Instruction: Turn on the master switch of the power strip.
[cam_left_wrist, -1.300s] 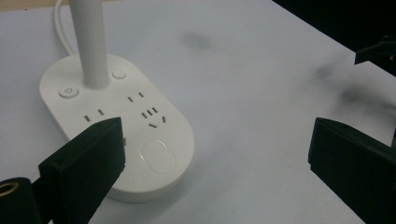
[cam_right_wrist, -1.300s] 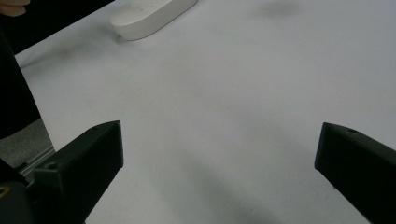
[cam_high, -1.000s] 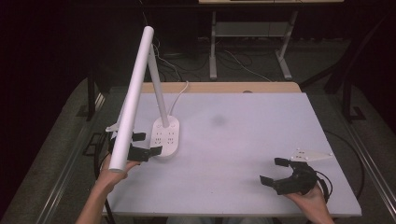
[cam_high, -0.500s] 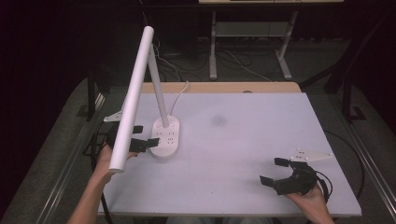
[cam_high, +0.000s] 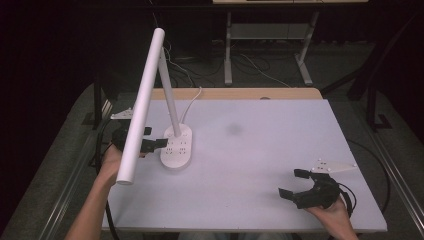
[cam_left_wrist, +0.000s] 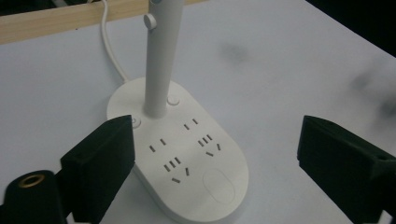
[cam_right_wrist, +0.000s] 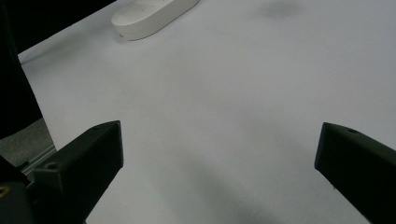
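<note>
I see the lamp (cam_high: 177, 147) standing on the left part of the white table (cam_high: 260, 150), toward the far side. Its oval white base (cam_left_wrist: 187, 158) lies flat and carries rows of socket slots, two small round buttons near the post, and a larger oval pad at the near end. The post (cam_left_wrist: 161, 60) rises from the far end of the base, leaning a little, and from its top the long white bar (cam_high: 142, 105) slants down toward my side, its lower end hanging over the left hand (cam_high: 107, 165). A white cord (cam_left_wrist: 109, 46) runs from the back of the base toward the wooden strip (cam_high: 235, 93) along the table's far edge.

My left gripper (cam_high: 150, 145) sits just beside the base, at its left side, pointing at it. In the left gripper view its jaws stand wide apart with nothing between them but the near half of the base below; the left jaw overlaps the base's edge in the picture, though I cannot tell whether it touches.

My right gripper (cam_high: 300, 185) is well apart from the lamp, low at the table's near right, held in the right hand (cam_high: 332, 217). Its jaws are also spread wide and hold nothing; between them I see bare table, with the base (cam_right_wrist: 154, 14) far off at the top.

A faint dark smudge (cam_high: 233, 129) marks the table right of the lamp.
</note>
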